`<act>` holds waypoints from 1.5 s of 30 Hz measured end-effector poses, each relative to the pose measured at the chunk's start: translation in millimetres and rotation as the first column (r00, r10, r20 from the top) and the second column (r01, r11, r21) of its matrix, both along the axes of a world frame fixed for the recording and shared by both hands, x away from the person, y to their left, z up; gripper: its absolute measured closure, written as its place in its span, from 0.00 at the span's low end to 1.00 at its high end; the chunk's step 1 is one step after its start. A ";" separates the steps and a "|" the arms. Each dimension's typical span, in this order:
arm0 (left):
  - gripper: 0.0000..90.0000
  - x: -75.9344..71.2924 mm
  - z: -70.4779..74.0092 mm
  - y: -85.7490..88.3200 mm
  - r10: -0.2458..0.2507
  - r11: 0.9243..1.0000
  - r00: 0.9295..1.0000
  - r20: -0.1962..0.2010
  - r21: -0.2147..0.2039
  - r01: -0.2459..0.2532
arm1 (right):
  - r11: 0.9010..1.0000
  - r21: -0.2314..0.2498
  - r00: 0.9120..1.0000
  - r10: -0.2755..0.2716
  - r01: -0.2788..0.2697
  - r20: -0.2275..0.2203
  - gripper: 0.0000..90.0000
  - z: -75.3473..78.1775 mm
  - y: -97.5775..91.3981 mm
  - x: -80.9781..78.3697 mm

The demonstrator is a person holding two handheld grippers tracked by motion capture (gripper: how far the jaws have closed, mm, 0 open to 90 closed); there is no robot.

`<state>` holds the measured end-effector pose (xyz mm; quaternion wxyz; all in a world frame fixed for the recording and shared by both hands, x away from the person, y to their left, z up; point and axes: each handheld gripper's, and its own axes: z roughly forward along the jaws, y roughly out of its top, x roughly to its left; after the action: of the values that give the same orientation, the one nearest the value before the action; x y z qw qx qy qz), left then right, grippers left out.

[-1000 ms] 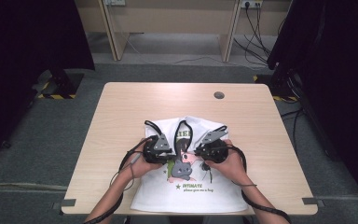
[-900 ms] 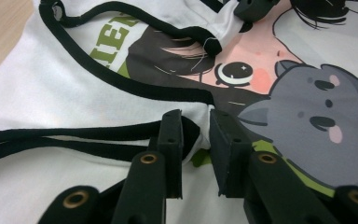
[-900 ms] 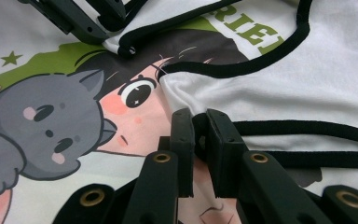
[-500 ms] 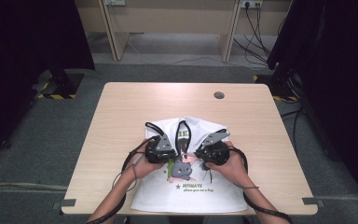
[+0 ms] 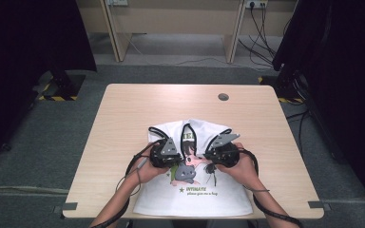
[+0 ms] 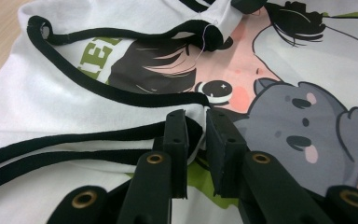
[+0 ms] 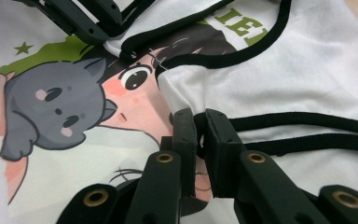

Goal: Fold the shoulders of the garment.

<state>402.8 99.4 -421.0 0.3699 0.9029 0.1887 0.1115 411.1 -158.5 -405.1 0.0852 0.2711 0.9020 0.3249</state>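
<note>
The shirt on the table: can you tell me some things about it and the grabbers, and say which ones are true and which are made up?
1. The shirt is white with black trim. True.
2. A grey cartoon animal is printed on it. True.
3. The left gripper hangs high above the shirt. False: its jaws are closed on a fold of the shirt.
4. The right gripper pinches the shirt cloth. True.
5. The shirt lies on the floor. False: it lies on the wooden table.
6. The letters printed on the shirt are red. False: they are green.
</note>
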 end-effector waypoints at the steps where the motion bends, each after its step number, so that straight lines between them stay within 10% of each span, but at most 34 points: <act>1: 0.87 0.0 -0.2 -0.3 0.000 1.000 1.000 -0.001 -0.001 0.000 | 1.000 -0.007 1.000 0.010 -0.010 -0.004 0.93 -0.8 0.5 -1.3; 13: 0.74 -2.7 3.4 8.0 0.003 0.998 1.000 -0.009 -0.063 -0.003 | 1.000 0.027 1.000 0.003 -0.004 0.008 0.72 0.2 -11.4 -3.3; 23: 0.47 -7.6 14.1 43.2 0.122 0.978 0.992 -0.008 -0.169 -0.122 | 0.978 0.114 0.984 -0.178 0.176 0.014 0.38 15.8 -62.2 4.7; 26: 0.41 -10.0 16.5 59.8 0.189 0.959 0.982 -0.022 -0.211 -0.189 | 0.966 0.135 0.974 -0.226 0.222 0.013 0.31 16.4 -79.1 4.1; 35: 0.27 -23.4 21.9 115.6 0.398 0.858 0.916 -0.050 -0.332 -0.391 | 0.932 0.166 0.945 -0.328 0.323 0.002 0.19 20.0 -118.6 -3.5; 42: 0.25 -35.5 18.6 147.5 0.478 0.815 0.876 -0.065 -0.340 -0.470 | 0.910 0.194 0.926 -0.377 0.366 0.026 0.17 26.9 -144.7 -10.4; 45: 0.25 -36.8 16.8 156.1 0.517 0.785 0.853 -0.071 -0.358 -0.506 | 0.898 0.205 0.914 -0.404 0.390 0.029 0.15 29.7 -155.6 -12.5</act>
<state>366.0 255.6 -404.1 0.4891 0.7315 0.4377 0.1845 398.6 -314.1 -375.4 0.1547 0.4447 0.7879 0.3969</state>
